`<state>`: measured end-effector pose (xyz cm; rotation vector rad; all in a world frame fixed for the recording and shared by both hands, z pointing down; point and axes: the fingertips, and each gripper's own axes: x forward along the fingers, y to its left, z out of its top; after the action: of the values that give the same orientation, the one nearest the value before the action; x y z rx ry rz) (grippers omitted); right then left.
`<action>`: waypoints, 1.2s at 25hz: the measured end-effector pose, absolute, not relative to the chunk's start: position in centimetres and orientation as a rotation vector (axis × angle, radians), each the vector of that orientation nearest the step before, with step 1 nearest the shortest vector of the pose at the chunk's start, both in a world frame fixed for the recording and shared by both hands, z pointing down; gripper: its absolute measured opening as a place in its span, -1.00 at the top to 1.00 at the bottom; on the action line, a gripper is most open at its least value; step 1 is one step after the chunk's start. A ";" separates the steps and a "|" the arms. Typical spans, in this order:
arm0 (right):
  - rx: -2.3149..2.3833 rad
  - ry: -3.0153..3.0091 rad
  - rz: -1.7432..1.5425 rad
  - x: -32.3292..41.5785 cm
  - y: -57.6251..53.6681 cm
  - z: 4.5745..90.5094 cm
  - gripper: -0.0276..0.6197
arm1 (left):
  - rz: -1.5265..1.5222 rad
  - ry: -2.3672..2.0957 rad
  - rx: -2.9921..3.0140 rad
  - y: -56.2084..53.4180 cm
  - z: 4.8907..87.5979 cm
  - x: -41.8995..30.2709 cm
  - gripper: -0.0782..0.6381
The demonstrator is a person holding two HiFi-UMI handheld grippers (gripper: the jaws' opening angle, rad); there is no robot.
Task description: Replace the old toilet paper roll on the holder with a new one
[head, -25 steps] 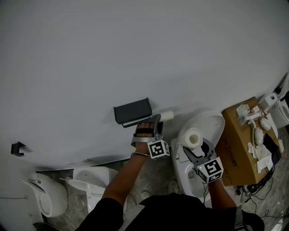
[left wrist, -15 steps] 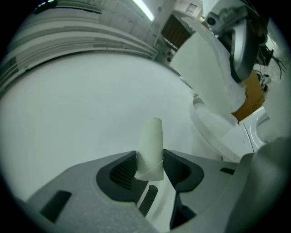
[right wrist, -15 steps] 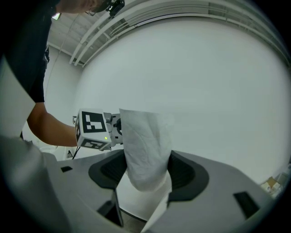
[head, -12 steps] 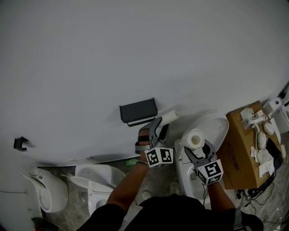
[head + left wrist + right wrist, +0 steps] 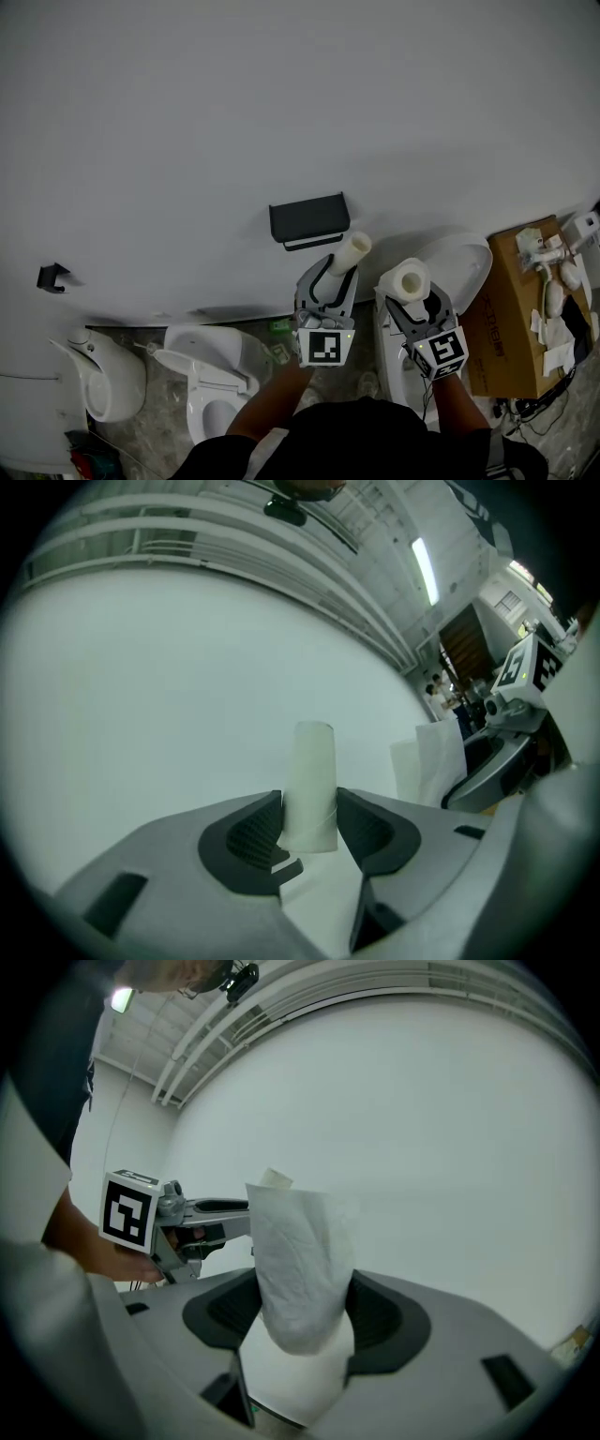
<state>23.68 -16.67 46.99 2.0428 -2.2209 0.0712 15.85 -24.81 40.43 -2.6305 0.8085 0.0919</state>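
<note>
Two grippers, two rolls: the left gripper (image 5: 335,272) is clenched on the thin, nearly spent old roll (image 5: 352,250), which sits just below and beside the one dark wall holder (image 5: 308,218). The right gripper (image 5: 414,300) grasps the fat new roll (image 5: 409,279) (a loose sheet drapes over it) beside the left, above a white toilet (image 5: 469,258).

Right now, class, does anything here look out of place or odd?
The black holder on the wall is bare: the thin old roll sits in the left tongs, the full new roll in the right tongs.
</note>
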 end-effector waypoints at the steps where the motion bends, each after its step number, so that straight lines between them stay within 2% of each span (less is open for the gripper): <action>1: 2.035 -2.230 0.071 23.0 -17.1 46.8 0.08 | 0.132 0.826 -2.666 -25.0 40.3 14.9 0.28; 12: 1.900 -2.350 0.033 18.8 -19.7 45.8 0.08 | 0.046 1.084 -2.763 -26.8 43.3 7.8 0.28; 17: 1.860 -2.378 0.034 18.5 -20.1 46.0 0.08 | 0.090 1.146 -2.785 -26.7 43.3 7.1 0.28; 30: 1.884 -2.414 0.052 19.3 -23.4 46.3 0.08 | -0.022 1.207 -2.705 -28.1 44.2 4.9 0.28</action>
<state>19.30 -23.37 46.32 1.8835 -2.4140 0.0515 4.95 -28.09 44.18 -2.7054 1.2069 -0.0219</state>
